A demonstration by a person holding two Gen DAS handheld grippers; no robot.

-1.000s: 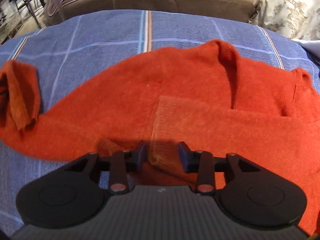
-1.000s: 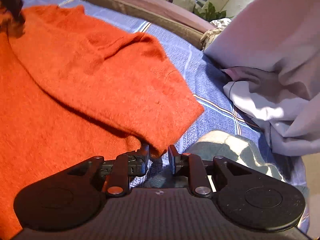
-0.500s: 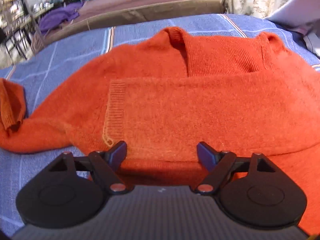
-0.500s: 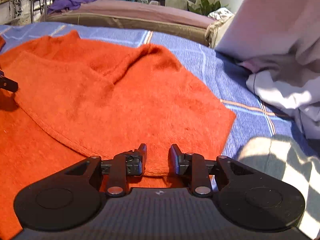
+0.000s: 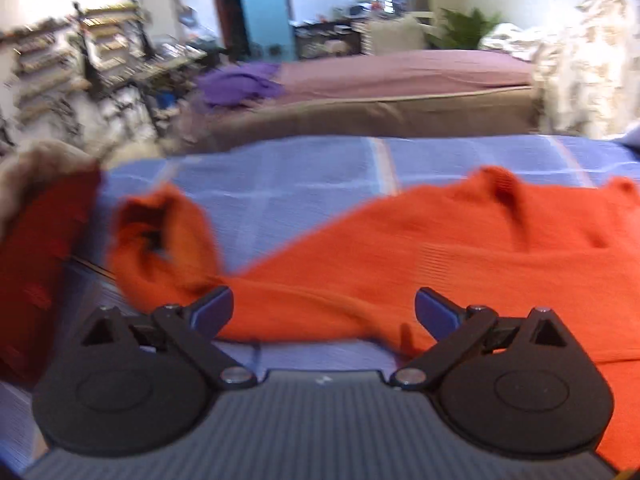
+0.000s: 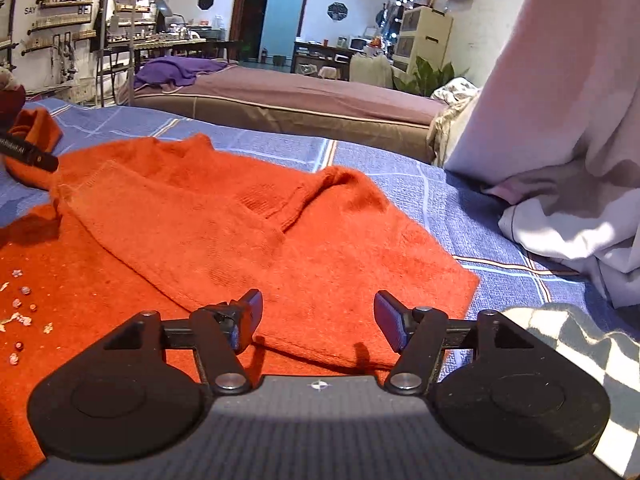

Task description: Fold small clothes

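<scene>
While both sets of jaws have just been opening wide with nothing between them, the left gripper (image 5: 324,312) and right gripper (image 6: 318,320) are held over the orange sweater (image 6: 248,236), spread on the blue checked bedcover (image 6: 460,216). One sleeve fold appears laid; the far sleeve (image 5: 164,248), blurred, must be gripped next.

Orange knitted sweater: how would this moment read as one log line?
orange knitted sweater: lying partly folded on blue checked bedspread | left gripper: just opened, empty | right gripper: just opened, empty
</scene>
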